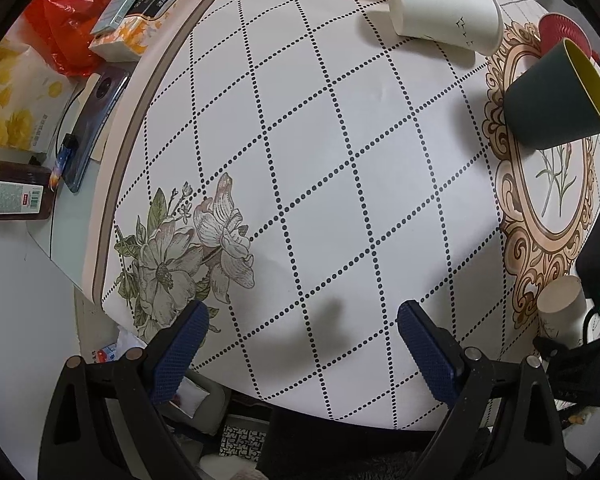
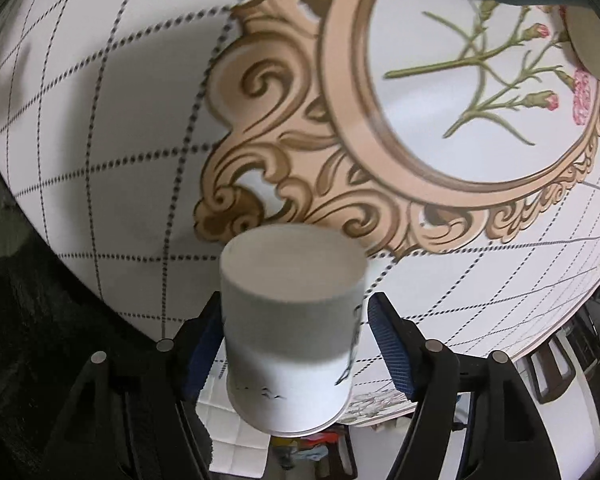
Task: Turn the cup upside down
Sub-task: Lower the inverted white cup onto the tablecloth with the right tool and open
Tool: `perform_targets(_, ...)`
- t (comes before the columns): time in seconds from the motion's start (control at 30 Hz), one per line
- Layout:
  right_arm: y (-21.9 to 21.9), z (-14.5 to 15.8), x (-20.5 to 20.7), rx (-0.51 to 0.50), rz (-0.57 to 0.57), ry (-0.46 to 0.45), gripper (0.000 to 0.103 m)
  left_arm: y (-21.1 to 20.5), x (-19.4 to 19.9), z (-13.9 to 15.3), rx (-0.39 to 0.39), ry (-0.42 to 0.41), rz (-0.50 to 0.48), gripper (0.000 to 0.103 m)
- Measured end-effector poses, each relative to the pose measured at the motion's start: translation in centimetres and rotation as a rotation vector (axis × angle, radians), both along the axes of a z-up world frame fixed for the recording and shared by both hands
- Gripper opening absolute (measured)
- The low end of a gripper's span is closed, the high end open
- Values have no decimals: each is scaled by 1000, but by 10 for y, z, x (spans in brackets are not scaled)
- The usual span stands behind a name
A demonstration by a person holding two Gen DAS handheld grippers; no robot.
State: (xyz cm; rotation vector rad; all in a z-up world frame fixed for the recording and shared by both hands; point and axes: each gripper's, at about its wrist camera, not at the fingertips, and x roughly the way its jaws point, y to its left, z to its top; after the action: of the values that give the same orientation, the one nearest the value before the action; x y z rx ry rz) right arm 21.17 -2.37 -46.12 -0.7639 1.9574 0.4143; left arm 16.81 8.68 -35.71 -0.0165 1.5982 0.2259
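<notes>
In the right wrist view a white paper cup (image 2: 292, 332) stands bottom-up between the fingers of my right gripper (image 2: 294, 336). The left pad touches it; a gap shows beside the right pad (image 2: 388, 344), so the jaws stand slightly apart around it. The cup is blurred. The same cup (image 1: 562, 308) shows at the right edge of the left wrist view, near the table's edge. My left gripper (image 1: 302, 344) is open and empty above the patterned tablecloth (image 1: 300, 160).
A white paper cup (image 1: 448, 12) lies on its side at the far end. A dark green cup with yellow inside (image 1: 556, 100) stands tilted in view beside a red cup (image 1: 560, 32). Off the table's left are a phone (image 1: 96, 120), boxes and a jar.
</notes>
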Motion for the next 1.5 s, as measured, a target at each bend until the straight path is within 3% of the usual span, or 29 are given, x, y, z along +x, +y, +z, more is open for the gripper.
perform_targets(0.13,-1,6,20,23,-27,-34,72,-2,6,0,3,1,-6,97)
perform_targets(0.2,-5,11,31,34,-31,-67,62,-5,7,1,5,1,-12,97)
perform_targets(0.3,1,24,41,51,-27,-112,62,-11,10,2,6,0,-27,97)
perform_targets(0.4,2,40,37,72,-31,-163,62,-18,12,4,6,-2,-51,97)
perform_targets(0.5,-11,76,32,109,-65,-231,62,-25,14,7,8,-4,-75,97)
perform_targets(0.7,-38,117,27,225,-217,-401,62,-39,19,10,-3,0,-117,97)
perform_targets(0.87,-76,143,16,348,-378,-599,62,-50,20,9,-3,6,-159,97)
perform_targets(0.9,-81,144,13,365,-398,-631,62,-52,20,8,-57,-72,-232,97)
perform_targets(1.1,-103,139,-15,461,-526,-872,62,-63,17,5,-50,-62,-280,97)
perform_targets(1.23,-99,135,-24,460,-511,-967,62,-69,15,4,-45,-63,-310,97)
perform_targets(1.5,-100,134,-44,441,-527,-967,63,-80,7,3,-56,-69,-357,97)
